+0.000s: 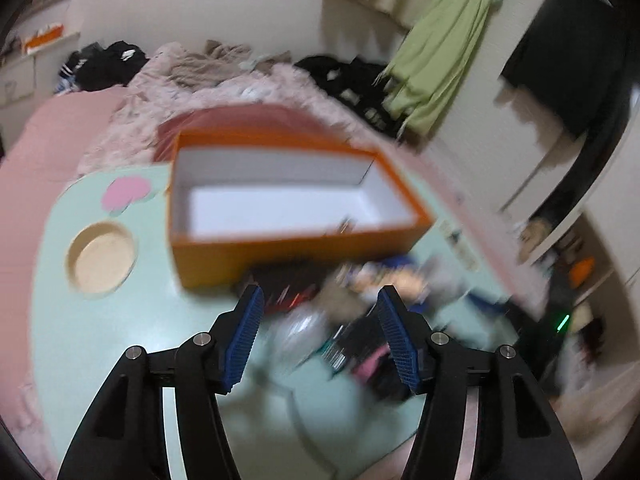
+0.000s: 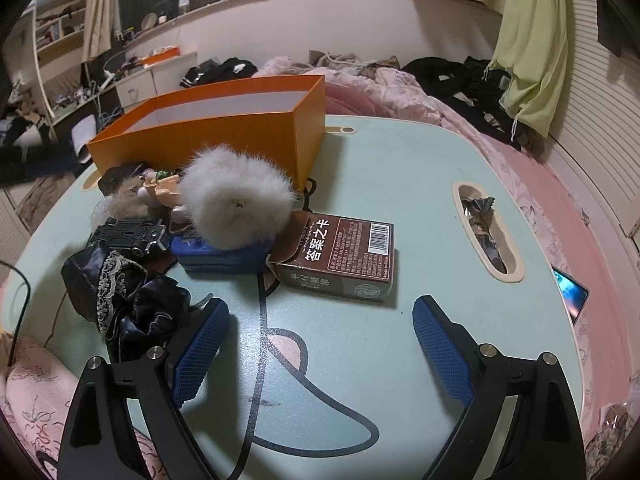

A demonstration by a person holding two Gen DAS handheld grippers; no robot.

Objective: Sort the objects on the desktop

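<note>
An open orange box (image 1: 280, 240) (image 2: 224, 128) with a white inside stands on the pale green table (image 2: 400, 184). In front of it lies a pile: a white fluffy ball (image 2: 236, 200), a blue case (image 2: 224, 258), a brown card box (image 2: 340, 258), a black toy (image 2: 128, 236), a small figurine (image 2: 160, 188) and black lace cloth (image 2: 120, 296). My left gripper (image 1: 320, 300) is open above the blurred pile (image 1: 352, 312), empty. My right gripper (image 2: 320, 312) is open and empty above the table, near the brown card box.
A round cup recess (image 1: 102, 258) and a pink heart mark (image 1: 124, 194) are on the table's left in the left wrist view. An oval slot (image 2: 488, 232) holds wrappers. A phone (image 2: 570, 290) lies on the pink bed. Clothes lie on the bed behind.
</note>
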